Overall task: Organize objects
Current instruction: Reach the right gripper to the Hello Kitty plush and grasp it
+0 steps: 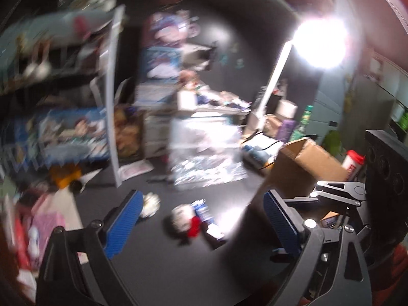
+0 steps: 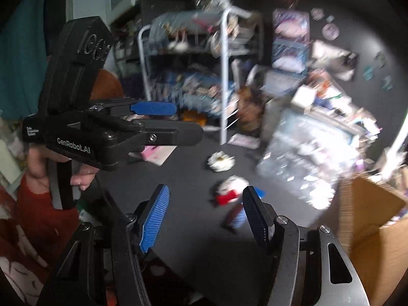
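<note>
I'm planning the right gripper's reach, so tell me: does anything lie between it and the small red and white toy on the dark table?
Nothing visible does. The right gripper is open, and only bare table lies between its fingers and the red and white toy. A blue packet lies right beside the toy, near the right finger, and the picture is blurred.

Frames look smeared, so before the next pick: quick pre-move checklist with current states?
1. Left tool open, nothing held: ok.
2. Right tool open, nothing held: ok.
3. Small red-and-white item loose on the black table, ahead of the right tool: ok.
4. White crumpled item apart from it: ok.
5. Cardboard box open at the table's right: ok.
6. Image sharpness for identifying the items: not ok, motion blur.
</note>
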Tool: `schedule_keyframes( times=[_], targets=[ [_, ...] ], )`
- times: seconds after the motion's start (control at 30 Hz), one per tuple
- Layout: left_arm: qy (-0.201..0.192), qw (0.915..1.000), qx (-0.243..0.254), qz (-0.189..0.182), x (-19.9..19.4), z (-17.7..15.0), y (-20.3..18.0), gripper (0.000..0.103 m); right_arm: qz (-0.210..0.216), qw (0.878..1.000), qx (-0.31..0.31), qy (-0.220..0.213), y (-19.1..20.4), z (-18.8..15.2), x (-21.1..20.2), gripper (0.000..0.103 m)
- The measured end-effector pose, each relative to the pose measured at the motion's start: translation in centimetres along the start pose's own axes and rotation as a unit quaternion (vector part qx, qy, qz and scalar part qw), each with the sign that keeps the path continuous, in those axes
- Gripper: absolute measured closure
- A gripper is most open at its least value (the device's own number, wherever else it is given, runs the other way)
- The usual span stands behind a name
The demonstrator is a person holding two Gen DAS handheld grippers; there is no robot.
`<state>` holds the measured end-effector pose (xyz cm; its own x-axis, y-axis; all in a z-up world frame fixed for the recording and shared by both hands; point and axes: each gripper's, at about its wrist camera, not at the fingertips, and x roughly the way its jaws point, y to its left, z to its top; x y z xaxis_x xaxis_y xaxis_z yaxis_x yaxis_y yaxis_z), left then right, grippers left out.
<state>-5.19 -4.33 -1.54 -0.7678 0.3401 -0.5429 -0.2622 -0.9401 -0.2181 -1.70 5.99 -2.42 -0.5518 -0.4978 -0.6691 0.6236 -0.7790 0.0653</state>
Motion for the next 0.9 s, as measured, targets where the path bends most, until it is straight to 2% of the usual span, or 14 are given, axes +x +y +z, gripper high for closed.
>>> schedule_keyframes(
  times=[0.1, 0.27, 0.43, 0.7, 0.9],
  targets=[
    [0.011, 0.9995, -0.017, 0.023, 0.4, -1.7, 2.4, 0.009, 0.009, 0.999, 0.020, 0.029, -0.4, -0.4, 4.1, 0.046],
    [0.033, 0.9986, -0.037, 0.016, 1.4, -4.0, 4.8, 0.009, -0.006, 0.997, 0.047, 0.056, -2.1, -1.3, 9.2, 0.046],
    [0.049, 0.9970, -0.057, 0.019, 2.3, -5.6, 6.3, 0.009, -0.037, 0.996, 0.035, 0.069, -2.9, -1.2, 13.2, 0.046],
    [0.063, 0.9945, -0.074, 0.038, 3.2, -6.2, 7.9, 0.009, -0.066, 0.993, 0.028, 0.096, -4.5, -1.1, 17.4, 0.046],
    [0.060, 0.9947, -0.071, 0.045, 2.8, -5.8, 8.0, 0.009, -0.061, 0.994, 0.025, 0.091, -4.7, -0.5, 18.6, 0.046]
  ],
)
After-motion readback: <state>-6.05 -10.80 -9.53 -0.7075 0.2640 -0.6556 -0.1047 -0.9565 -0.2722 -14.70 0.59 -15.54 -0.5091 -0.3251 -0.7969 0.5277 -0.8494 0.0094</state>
